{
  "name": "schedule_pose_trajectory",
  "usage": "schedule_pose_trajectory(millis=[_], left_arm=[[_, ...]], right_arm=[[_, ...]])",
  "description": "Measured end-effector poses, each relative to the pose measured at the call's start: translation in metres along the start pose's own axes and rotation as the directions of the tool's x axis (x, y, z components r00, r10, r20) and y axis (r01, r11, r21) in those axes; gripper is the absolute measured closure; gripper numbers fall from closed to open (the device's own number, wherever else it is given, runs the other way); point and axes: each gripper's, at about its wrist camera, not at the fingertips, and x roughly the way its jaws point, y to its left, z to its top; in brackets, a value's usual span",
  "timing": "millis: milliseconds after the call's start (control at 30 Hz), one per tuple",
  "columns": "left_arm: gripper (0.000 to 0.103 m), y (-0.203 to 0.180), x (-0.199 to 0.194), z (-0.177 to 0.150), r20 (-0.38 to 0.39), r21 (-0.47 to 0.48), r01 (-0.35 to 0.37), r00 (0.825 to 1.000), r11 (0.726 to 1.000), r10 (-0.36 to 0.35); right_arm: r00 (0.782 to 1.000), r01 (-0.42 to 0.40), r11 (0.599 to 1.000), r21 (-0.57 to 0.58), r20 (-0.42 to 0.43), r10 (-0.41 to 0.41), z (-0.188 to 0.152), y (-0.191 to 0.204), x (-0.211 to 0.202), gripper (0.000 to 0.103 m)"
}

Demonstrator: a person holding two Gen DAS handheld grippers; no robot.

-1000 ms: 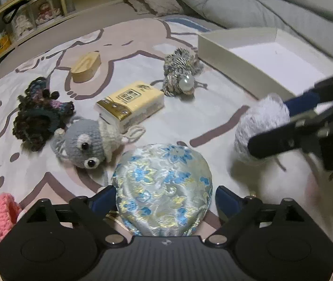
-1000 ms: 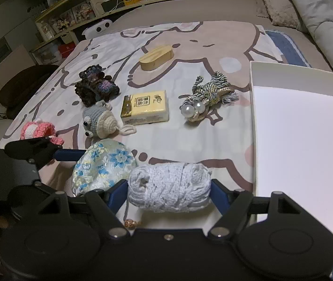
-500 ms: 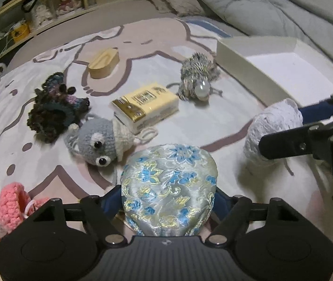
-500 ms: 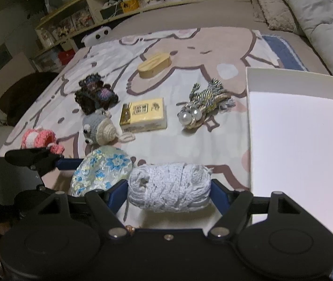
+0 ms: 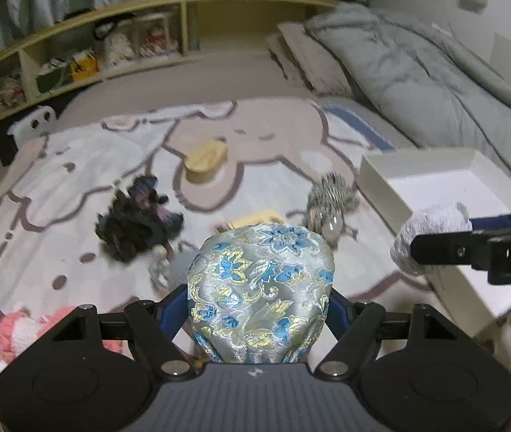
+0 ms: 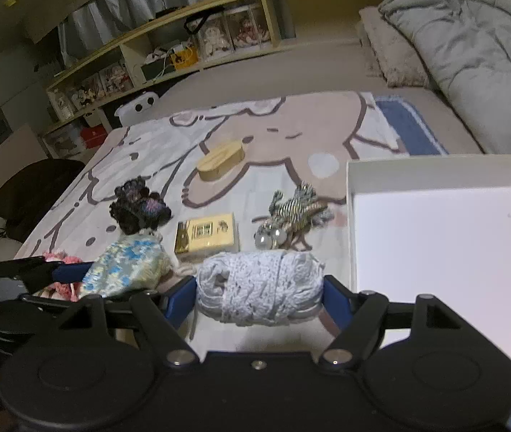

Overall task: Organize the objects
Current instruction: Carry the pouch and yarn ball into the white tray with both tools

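Observation:
My left gripper [image 5: 261, 307] is shut on a blue-and-gold floral silk pouch [image 5: 261, 288] and holds it above the bedspread; the pouch also shows in the right wrist view [image 6: 126, 266]. My right gripper [image 6: 259, 297] is shut on a white lace bundle [image 6: 261, 289], held up just left of the white open box [image 6: 446, 252]. In the left wrist view the bundle [image 5: 432, 234] hangs over the box's near edge [image 5: 381, 194].
On the bedspread lie a wooden oval box [image 6: 221, 163], a dark crochet scrunchie [image 6: 140, 208], a yellow tissue pack [image 6: 207, 234], a striped knit toy with glass beads [image 6: 291, 212] and a pink crochet piece [image 5: 25, 327]. A grey duvet [image 6: 478, 57] lies behind the box.
Both grippers have lifted their loads off the bedspread and tilted up. The lace bundle has moved toward the box. The grey crochet mouse is now hidden behind the pouch.

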Motion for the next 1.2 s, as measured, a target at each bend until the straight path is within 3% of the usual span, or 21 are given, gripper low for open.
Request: schedule_pose_trajectory(millis=[300, 567, 933, 1200], left_arm=[[0.027, 0.001, -0.025, 0.037, 0.079, -0.025, -0.052, 0.995, 0.998, 0.054], [0.027, -0.03, -0.022, 0.081, 0.163, -0.022, -0.019, 0.986, 1.0, 0.023], [0.027, -0.097, 0.003, 0.129, 0.276, -0.036, 0.121, 0.955, 0.992, -0.107], [0.027, -0.15, 0.048, 0.138, 0.266, -0.04, 0.252, 0.935, 0.967, -0.233]], right_arm=[[0.996, 0.032, 0.999, 0.012, 0.084, -0.033, 0.037, 0.002, -0.015, 0.027], [0.986, 0.091, 0.991, 0.098, 0.133, -0.103, 0.072, -0.026, -0.013, 0.027], [0.944, 0.243, 0.945, 0.218, 0.169, -0.282, 0.084, -0.11, -0.018, 0.027], [0.904, 0.35, 0.876, 0.331, 0.126, -0.409, 0.075, -0.172, -0.02, 0.027]])
